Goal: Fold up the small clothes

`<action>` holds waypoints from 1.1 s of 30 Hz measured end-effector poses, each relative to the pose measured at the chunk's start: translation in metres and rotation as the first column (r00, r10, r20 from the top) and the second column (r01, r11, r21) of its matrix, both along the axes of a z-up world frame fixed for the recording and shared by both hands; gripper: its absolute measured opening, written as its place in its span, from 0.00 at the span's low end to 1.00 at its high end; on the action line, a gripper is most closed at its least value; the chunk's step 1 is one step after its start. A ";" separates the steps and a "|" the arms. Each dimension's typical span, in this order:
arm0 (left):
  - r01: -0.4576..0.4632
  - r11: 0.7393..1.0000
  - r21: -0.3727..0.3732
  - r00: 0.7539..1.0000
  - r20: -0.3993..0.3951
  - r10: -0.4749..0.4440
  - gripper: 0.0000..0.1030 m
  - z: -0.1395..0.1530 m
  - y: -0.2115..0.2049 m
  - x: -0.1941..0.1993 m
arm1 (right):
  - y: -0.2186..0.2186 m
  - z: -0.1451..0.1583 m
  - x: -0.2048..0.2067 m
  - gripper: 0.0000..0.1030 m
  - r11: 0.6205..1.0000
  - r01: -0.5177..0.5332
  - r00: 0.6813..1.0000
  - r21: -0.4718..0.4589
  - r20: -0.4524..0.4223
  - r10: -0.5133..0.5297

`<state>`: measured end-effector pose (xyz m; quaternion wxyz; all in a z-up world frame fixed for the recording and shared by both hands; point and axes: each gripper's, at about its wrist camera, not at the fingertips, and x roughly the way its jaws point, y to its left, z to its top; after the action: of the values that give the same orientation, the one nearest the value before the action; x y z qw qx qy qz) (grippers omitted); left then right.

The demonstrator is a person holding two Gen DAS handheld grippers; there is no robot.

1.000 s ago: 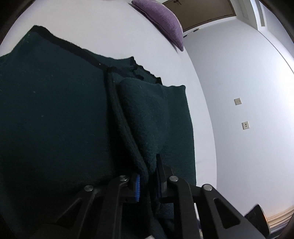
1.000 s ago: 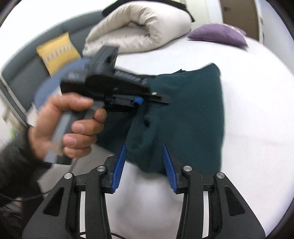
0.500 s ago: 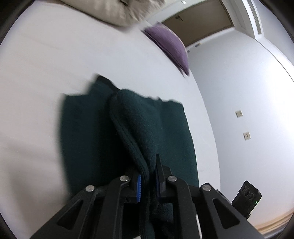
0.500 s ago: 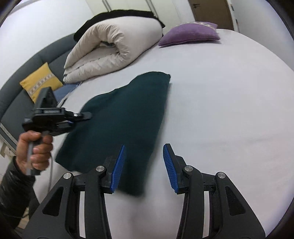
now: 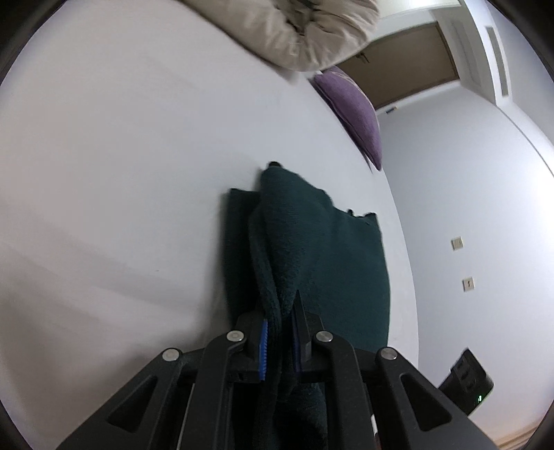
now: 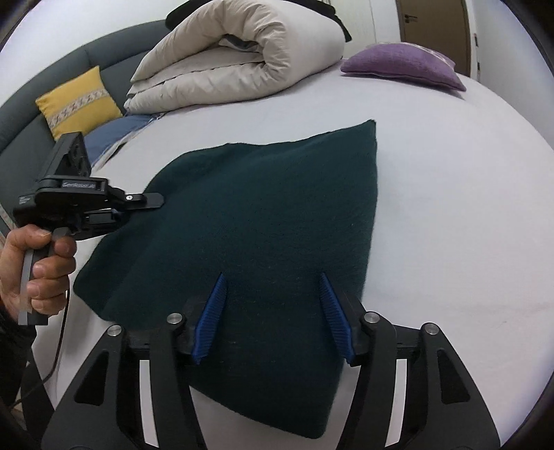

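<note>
Gripper [image 5: 278,341] on (seemingly knitted) cloth [image 5: 322,249]

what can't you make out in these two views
- Left wrist view: the dark green garment's near end is hidden behind the left gripper, shut on a fold.
- Right wrist view: the garment under the right gripper's opening jaws is covered by its frame; its type is unclear.
- Left wrist view: the rolled duvet is blurred and cut off at the top.

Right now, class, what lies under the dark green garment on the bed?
The dark green garment lies spread on the white bed sheet, which shows all around it. The left gripper pinches a fold at one edge. Anything beneath the cloth itself is covered and cannot be seen.
</note>
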<state>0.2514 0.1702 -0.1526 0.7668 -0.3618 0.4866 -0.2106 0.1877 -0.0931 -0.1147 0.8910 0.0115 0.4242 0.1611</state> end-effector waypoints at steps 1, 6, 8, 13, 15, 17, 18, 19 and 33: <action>-0.003 1.000 0.001 1.000 -0.001 0.003 0.11 -0.002 -0.002 0.002 | 0.006 0.000 -0.005 0.54 1.000 -0.006 1.000 -0.012 0.004 0.006; -0.066 0.997 0.026 0.998 0.000 0.066 0.21 0.002 0.001 0.001 | 0.018 -0.007 -0.006 0.55 0.998 -0.005 1.000 -0.056 0.001 0.005; -0.105 0.984 0.146 0.993 0.060 0.097 0.22 0.026 0.005 -0.012 | 0.012 -0.005 -0.009 0.55 1.000 0.003 1.000 -0.028 -0.004 -0.003; -0.109 0.945 0.309 0.969 0.246 0.032 0.22 0.087 -0.024 -0.040 | -0.021 0.019 -0.004 0.54 0.975 0.046 0.999 0.215 -0.020 -0.043; -0.071 0.931 0.358 0.958 0.285 -0.037 0.22 0.095 -0.049 -0.048 | -0.030 0.023 -0.004 0.54 0.948 0.055 0.998 0.313 -0.037 -0.045; -0.034 0.911 0.411 0.964 0.253 -0.079 0.22 0.079 -0.069 -0.045 | -0.038 0.023 -0.003 0.54 0.906 0.043 0.997 0.422 -0.074 -0.013; -0.022 0.908 0.419 0.970 0.230 -0.083 0.22 0.068 -0.072 -0.044 | -0.040 0.022 -0.001 0.54 0.887 0.040 0.996 0.461 -0.091 0.003; -0.012 0.904 0.428 0.976 0.202 -0.083 0.22 0.057 -0.075 -0.041 | -0.042 0.016 -0.001 0.54 0.862 0.032 0.993 0.505 -0.114 0.031; -0.025 0.928 0.371 0.974 0.220 -0.062 0.11 0.022 -0.051 -0.043 | -0.045 -0.051 -0.010 0.44 0.787 0.026 0.926 0.616 -0.311 0.213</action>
<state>0.2084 0.1197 -0.1308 0.8700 -0.1791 0.4299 -0.1619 0.1777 -0.1380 -0.1659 0.7356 0.3061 0.5071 0.3288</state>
